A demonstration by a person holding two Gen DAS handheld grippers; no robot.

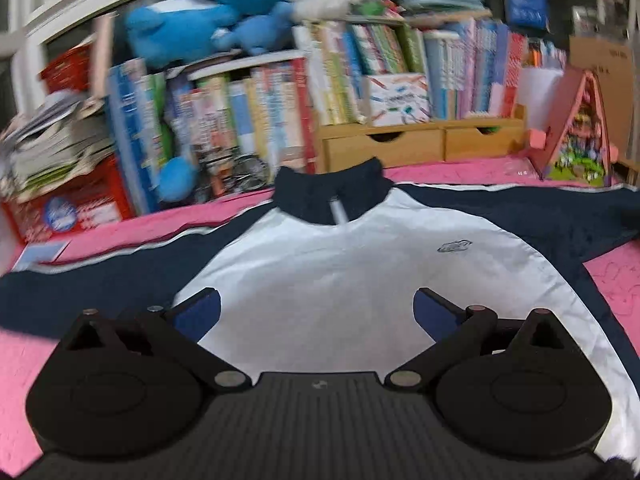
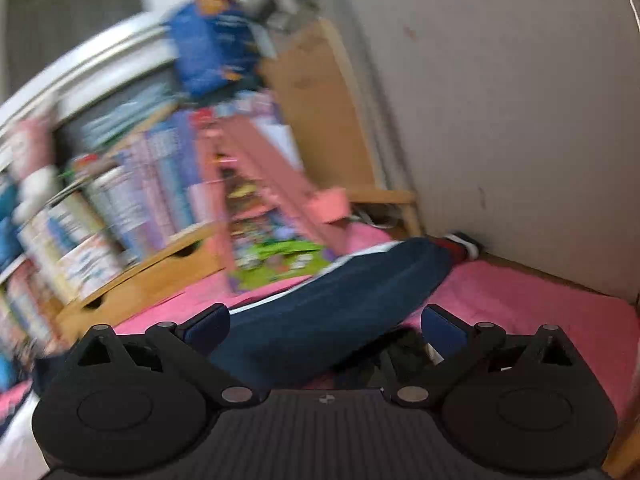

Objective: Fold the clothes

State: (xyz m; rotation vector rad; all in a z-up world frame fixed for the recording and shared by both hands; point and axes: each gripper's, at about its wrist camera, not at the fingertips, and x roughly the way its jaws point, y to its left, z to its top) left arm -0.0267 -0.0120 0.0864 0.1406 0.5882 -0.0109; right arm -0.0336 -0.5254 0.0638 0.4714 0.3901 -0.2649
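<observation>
**Two open grippers over a jacket laid flat**

Two grippers are in my feeds, and both have their fingers spread wide with nothing between them. From the left wrist camera I see my left gripper (image 1: 316,312) hovering above the white chest panel of a zip-up jacket (image 1: 340,276), which lies face up and spread flat on the pink mat (image 1: 612,280). Its navy collar (image 1: 332,196) points away from me toward the bookshelf, the zipper pull (image 1: 338,210) sits at the neck, and a small logo (image 1: 454,246) marks the chest. Navy sleeves run out to either side, each edged with a pale stripe.

Behind the jacket I make out a crowded row of books (image 1: 248,120), blue plush toys (image 1: 208,20) on top, two wooden drawers (image 1: 424,142) and a pink house-shaped toy (image 1: 576,132).

The right wrist view is tilted and blurred. My right gripper (image 2: 324,328) is released above the navy sleeve (image 2: 332,304), which stretches across the mat toward the corner by the wall (image 2: 520,100); the cuff (image 2: 460,246) shows red and white. I cannot tell whether either gripper touches the fabric.
</observation>
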